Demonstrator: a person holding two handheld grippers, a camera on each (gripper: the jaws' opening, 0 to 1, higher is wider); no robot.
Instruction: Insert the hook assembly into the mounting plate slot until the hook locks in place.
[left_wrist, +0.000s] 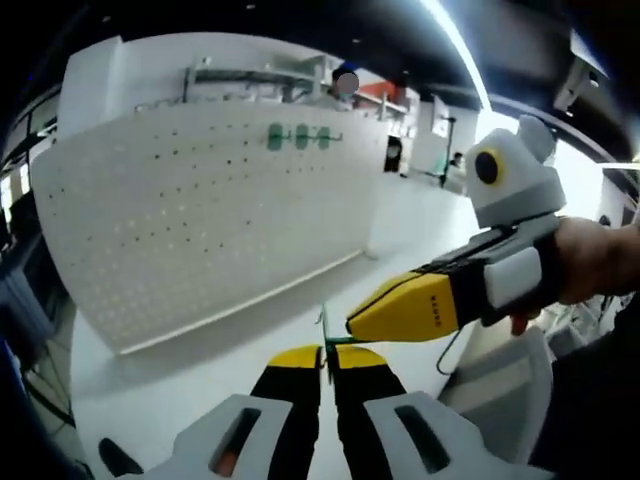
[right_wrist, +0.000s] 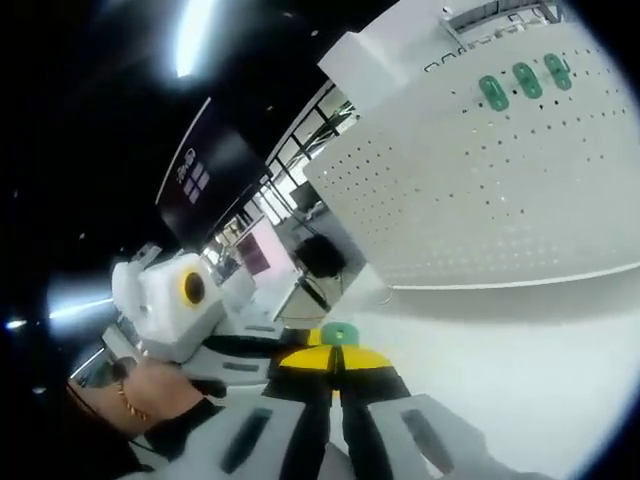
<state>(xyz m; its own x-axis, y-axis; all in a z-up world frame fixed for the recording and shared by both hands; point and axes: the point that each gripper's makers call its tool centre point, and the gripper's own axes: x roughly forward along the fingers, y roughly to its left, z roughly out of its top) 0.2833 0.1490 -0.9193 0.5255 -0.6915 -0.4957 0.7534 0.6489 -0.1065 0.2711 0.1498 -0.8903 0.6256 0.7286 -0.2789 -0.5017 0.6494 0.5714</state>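
White pegboard (left_wrist: 190, 210) stands upright on the table (left_wrist: 250, 340), dotted w/ holes, three green hooks (left_wrist: 300, 136) already hung near its top edge. Right gripper (left_wrist: 352, 325) comes in from the right, yellow-tipped, a hand (left_wrist: 595, 262) behind it. Left gripper (left_wrist: 325, 357) has jaws pinched tight on the hook assembly (left_wrist: 325, 330) (thin green wire, small). In right gripper view, right gripper's jaws are closed on its green cap (right_wrist: 340, 334), well short of the board.

White pegboard (left_wrist: 200, 220) dotted with dark holes, three green hooks (left_wrist: 300, 137), yellow-tipped black fingers (left_wrist: 410, 308)
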